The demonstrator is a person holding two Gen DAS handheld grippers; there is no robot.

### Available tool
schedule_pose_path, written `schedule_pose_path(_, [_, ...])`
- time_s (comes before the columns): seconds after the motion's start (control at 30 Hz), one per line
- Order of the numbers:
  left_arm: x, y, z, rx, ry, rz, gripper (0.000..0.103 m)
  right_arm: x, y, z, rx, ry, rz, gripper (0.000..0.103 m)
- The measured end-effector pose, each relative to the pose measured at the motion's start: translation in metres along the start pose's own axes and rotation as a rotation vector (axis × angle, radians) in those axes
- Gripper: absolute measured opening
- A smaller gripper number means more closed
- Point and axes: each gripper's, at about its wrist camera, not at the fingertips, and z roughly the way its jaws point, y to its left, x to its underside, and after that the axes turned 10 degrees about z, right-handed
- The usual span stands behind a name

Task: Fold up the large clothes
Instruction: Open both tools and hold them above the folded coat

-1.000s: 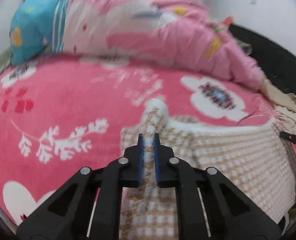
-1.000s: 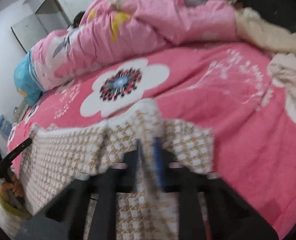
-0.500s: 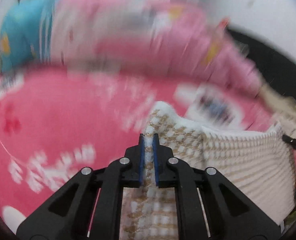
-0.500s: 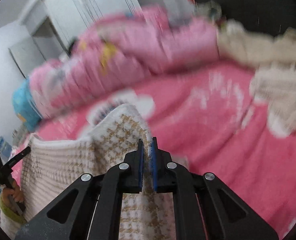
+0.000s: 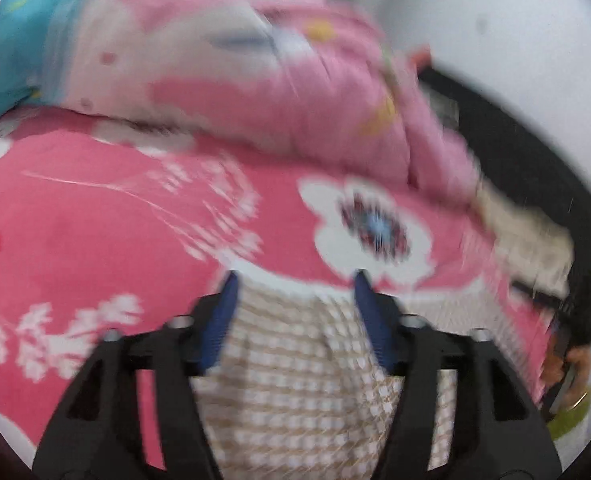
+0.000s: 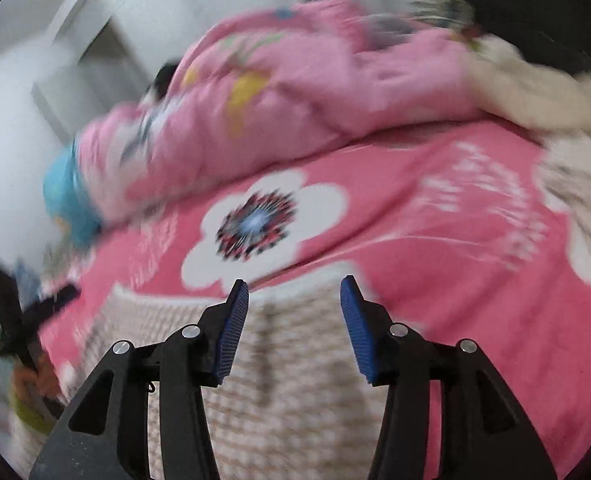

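Note:
A cream and tan houndstooth knit garment [image 5: 295, 368] lies flat on the pink flowered bed cover [image 5: 95, 240]. In the left wrist view my left gripper [image 5: 293, 280] hangs over the garment's far edge; its jaws are opening and the blue pads stand apart from the cloth. The right wrist view shows the same garment [image 6: 291, 380] below my right gripper [image 6: 294, 284], whose jaws are also opening with nothing pressed between them. Both views are blurred by motion.
A bunched pink quilt [image 5: 255, 80] with a blue pillow [image 5: 7, 60] lies along the far side of the bed. Cream clothes [image 6: 555, 120] are heaped at the right. The other gripper [image 6: 27, 320] shows at the left edge of the right wrist view.
Both grippers were shut on raised folds of the garment's edge. Both have now let go and stand open, and the garment has dropped flat onto the bed.

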Motion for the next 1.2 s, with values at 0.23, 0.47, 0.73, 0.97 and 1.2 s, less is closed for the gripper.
schedule_pose_path(0.23, [0.033,0.043,0.036,0.101,0.043,-0.173,0.05,0.01,-0.078,0.033,-0.134,0.11,0.247,0.041])
schedule_pose_path(0.47, [0.048,0.049,-0.023,-0.042,0.016,-0.118,0.053,0.033,-0.121,-0.054,0.037,-0.001,0.333,0.044])
schedule_pose_path(0.73, [0.061,-0.054,-0.082,0.033,-0.078,0.136,0.07,0.088,0.038,-0.082,-0.034,-0.001,-0.147,0.053])
schedule_pose_path(0.97, [0.124,-0.083,-0.027,-0.102,0.095,0.281,0.081,0.15,0.044,-0.03,0.094,0.106,-0.241,0.061])
schedule_pose_path(1.2, [0.138,-0.086,-0.09,-0.129,0.029,0.206,0.084,0.18,0.067,-0.107,0.064,0.013,-0.245,0.069])
